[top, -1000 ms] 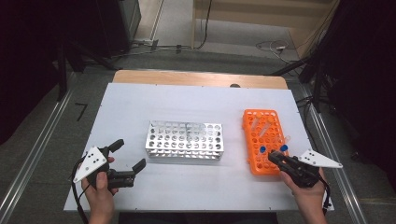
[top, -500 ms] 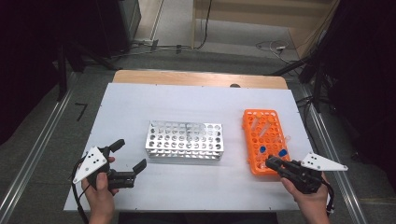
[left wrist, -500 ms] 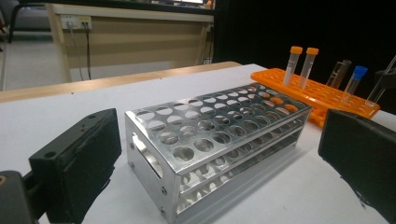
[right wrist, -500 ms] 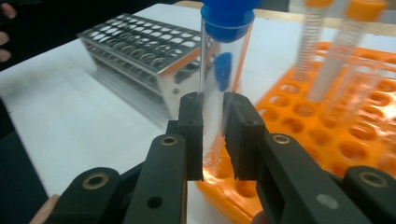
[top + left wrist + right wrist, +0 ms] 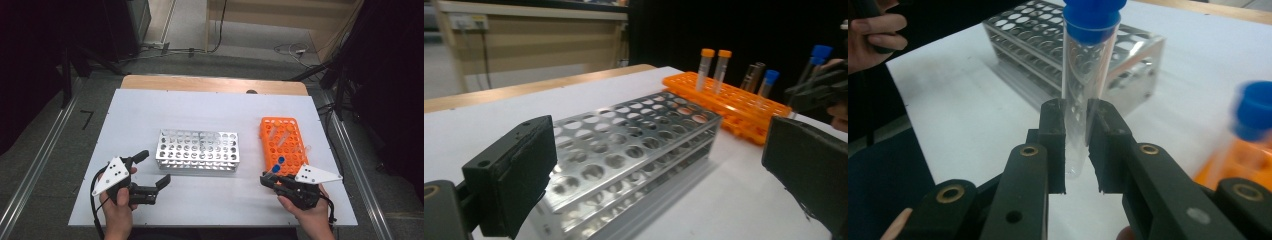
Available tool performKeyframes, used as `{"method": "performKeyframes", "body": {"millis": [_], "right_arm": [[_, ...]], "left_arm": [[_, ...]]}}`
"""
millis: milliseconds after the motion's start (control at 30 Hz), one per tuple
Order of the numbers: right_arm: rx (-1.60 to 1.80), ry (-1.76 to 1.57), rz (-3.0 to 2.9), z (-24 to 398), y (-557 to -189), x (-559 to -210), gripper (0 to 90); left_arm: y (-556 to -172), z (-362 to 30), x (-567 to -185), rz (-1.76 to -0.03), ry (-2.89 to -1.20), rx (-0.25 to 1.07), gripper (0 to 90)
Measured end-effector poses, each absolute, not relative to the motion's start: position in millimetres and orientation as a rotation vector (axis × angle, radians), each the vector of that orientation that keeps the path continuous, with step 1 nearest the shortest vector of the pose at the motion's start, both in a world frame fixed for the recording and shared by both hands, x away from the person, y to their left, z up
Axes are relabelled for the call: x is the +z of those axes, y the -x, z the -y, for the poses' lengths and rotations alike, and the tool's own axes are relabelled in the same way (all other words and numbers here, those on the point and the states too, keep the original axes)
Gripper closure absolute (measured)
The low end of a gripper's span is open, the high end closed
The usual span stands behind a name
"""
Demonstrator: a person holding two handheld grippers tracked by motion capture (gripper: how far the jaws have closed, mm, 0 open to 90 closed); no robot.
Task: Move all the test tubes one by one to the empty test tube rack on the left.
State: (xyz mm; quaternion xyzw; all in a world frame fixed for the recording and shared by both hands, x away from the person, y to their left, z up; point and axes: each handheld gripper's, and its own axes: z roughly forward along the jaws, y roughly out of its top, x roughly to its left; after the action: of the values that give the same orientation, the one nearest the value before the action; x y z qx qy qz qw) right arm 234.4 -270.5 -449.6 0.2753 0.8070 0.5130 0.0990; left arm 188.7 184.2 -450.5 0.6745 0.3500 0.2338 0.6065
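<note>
My right gripper (image 5: 1077, 145) is shut on a clear tube with a blue cap (image 5: 1088, 75), held upright near the table's front right (image 5: 266, 180), just in front of the orange rack (image 5: 282, 137). That rack holds two orange-capped tubes (image 5: 707, 67) and a blue-capped tube (image 5: 769, 80). A silver metal rack (image 5: 197, 150) with empty holes lies mid-table. At the front left my left gripper (image 5: 156, 166) stands open, its jaws wide apart with nothing between them, aimed at the silver rack (image 5: 634, 150). In the left gripper view the held tube (image 5: 819, 55) appears at the far right.
The white table top (image 5: 150, 115) has a wooden strip (image 5: 210, 84) along its far edge. Metal rails run along the floor on both sides. In the right gripper view the person's other hand (image 5: 873, 30) is at the top left.
The right gripper has drawn back from the orange rack toward the table's front and left, carrying the blue-capped tube. The left gripper shifted slightly and stays open.
</note>
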Motion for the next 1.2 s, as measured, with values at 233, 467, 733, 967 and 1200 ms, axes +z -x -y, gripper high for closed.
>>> {"method": "performKeyframes", "body": {"millis": [233, 467, 733, 967, 1200], "right_arm": [[1.528, -0.768, -2.449, 241.3, -234.0, -455.5, 75.2], [1.517, -0.723, -2.497, 219.4, -233.2, -461.1, 75.2], [1.489, -0.672, -2.554, 195.0, -227.9, -467.3, 75.3], [1.475, -0.638, -2.584, 181.0, -223.3, -469.7, 75.3], [1.461, -0.592, -2.613, 170.0, -218.5, -471.9, 75.3]], "left_arm": [[-191.5, -160.7, -445.9, -0.782, -1.61, 0.475, 0.0], [-193.1, -141.3, -442.6, -0.756, -1.628, 0.409, 4.0], [-192.3, -109.3, -441.5, -0.744, -1.689, 0.349, 23.4], [-193.3, -87.9, -445.1, -0.692, -1.76, 0.266, 38.7], [-192.3, -69.0, -447.4, -0.629, -1.799, 0.203, 54.4]]}}
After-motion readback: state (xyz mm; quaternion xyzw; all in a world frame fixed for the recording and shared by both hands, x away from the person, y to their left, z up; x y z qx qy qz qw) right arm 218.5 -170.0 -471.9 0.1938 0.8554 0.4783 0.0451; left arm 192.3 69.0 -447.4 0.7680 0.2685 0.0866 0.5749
